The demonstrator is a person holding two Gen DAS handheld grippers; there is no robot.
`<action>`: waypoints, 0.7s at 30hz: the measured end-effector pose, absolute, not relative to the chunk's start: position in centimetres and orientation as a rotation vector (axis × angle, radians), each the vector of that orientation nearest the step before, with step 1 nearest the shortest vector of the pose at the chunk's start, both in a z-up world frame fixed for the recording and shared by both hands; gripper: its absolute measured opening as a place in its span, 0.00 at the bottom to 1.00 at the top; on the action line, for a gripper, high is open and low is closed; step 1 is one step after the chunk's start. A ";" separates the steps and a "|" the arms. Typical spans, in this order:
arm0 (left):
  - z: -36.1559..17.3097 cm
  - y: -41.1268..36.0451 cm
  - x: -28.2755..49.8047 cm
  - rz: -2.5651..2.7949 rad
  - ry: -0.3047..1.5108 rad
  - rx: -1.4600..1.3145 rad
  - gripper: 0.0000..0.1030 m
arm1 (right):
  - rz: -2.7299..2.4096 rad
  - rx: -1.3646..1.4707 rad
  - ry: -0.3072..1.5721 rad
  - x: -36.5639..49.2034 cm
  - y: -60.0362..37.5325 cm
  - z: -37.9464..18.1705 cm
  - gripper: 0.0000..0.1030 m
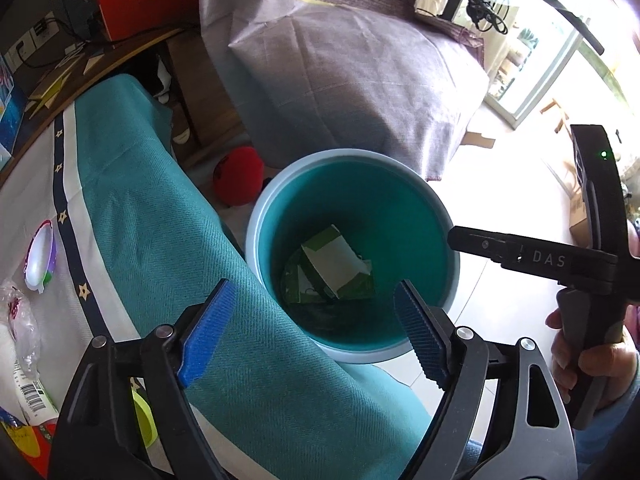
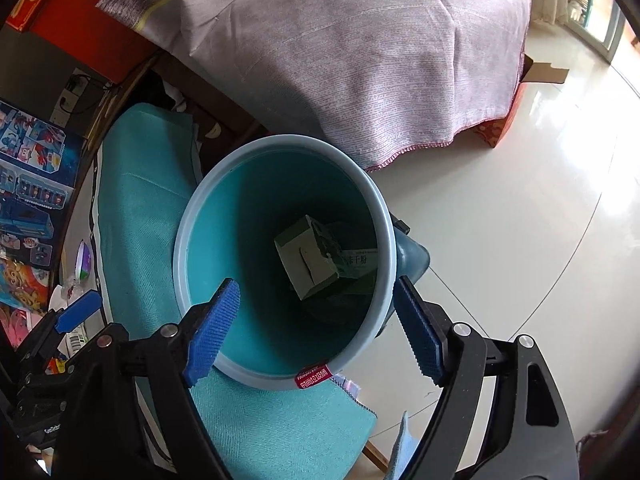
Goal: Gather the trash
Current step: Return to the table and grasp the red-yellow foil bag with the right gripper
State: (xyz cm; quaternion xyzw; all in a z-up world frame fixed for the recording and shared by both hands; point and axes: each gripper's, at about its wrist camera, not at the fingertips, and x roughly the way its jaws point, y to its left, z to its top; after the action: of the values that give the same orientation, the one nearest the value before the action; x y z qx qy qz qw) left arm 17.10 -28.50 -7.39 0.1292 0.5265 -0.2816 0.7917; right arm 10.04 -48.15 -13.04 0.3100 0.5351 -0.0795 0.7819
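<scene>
Nearest the lens in the left wrist view, the left gripper (image 1: 316, 328) fills the bottom of the frame with its blue-padded fingers spread wide and nothing between them. Through the gap, just above centre-bottom, sits the teal bin (image 1: 256, 220) on the pale floor, its rim partly covered at lower left by the hanging teal cloth (image 1: 168, 216). At the bottom of the bin lies a green and white carton (image 1: 334, 262) on top of other flattened green packaging. At the right edge of that view the right hand (image 1: 592, 356) grips the black handle of the other tool.

In the right wrist view the right gripper (image 2: 316, 328) is likewise wide open and empty, its left pad over the bin's (image 2: 182, 240) mouth and its right pad outside the rim. The carton (image 2: 306, 262) shows in the middle of the frame, deep in the bin and well apart from the pads, with a small box bearing printed characters (probably a food packet) (image 2: 358, 262) just beside it on the right. A red label (image 2: 312, 376) sticks to the bin's rim at the lower centre. The teal cloth (image 2: 152, 208) drapes along the left.

On the table at the far left of the left wrist view lie a purple-rimmed lid (image 1: 40, 256) and a crumpled clear wrapper (image 1: 20, 320).
</scene>
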 end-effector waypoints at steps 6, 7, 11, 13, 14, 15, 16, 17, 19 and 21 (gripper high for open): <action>-6.1 -27.0 16.2 -0.604 1.096 0.245 0.90 | -0.171 0.619 1.158 10.1 -46.6 -11.7 0.80; -5.8 -26.7 16.1 -0.603 1.089 0.240 0.90 | -0.169 0.613 1.159 10.0 -46.3 -11.5 0.80; -5.1 -25.0 15.5 -0.592 1.080 0.218 0.90 | -0.157 0.575 1.155 9.7 -44.9 -10.4 0.83; -4.7 -23.7 15.0 -0.576 1.077 0.210 0.90 | -0.152 0.556 1.153 9.6 -44.0 -9.8 0.83; -4.6 -22.9 14.8 -0.569 1.073 0.204 0.90 | -0.149 0.549 1.152 9.5 -43.4 -9.6 0.83; -4.4 -22.2 14.5 -0.561 1.068 0.197 0.90 | -0.145 0.542 1.152 9.4 -42.9 -9.3 0.83; -4.2 -21.2 14.3 -0.551 1.062 0.188 0.90 | -0.139 0.534 1.153 9.4 -42.3 -9.1 0.83; -4.1 -20.2 14.0 -0.539 1.058 0.181 0.90 | -0.131 0.522 1.155 9.4 -41.5 -8.8 0.83; -3.8 -18.1 13.4 -0.515 1.051 0.171 0.90 | -0.111 0.495 1.158 9.4 -39.9 -8.3 0.83; -3.6 -16.1 12.9 -0.493 1.046 0.164 0.90 | -0.088 0.467 1.162 9.4 -38.1 -7.9 0.83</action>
State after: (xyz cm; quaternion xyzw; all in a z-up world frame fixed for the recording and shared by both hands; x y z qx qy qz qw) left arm 12.91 -16.15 -3.61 0.0775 0.4939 -0.2327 0.8342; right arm 9.40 -38.09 -7.89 0.2185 0.5436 -0.0414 0.8094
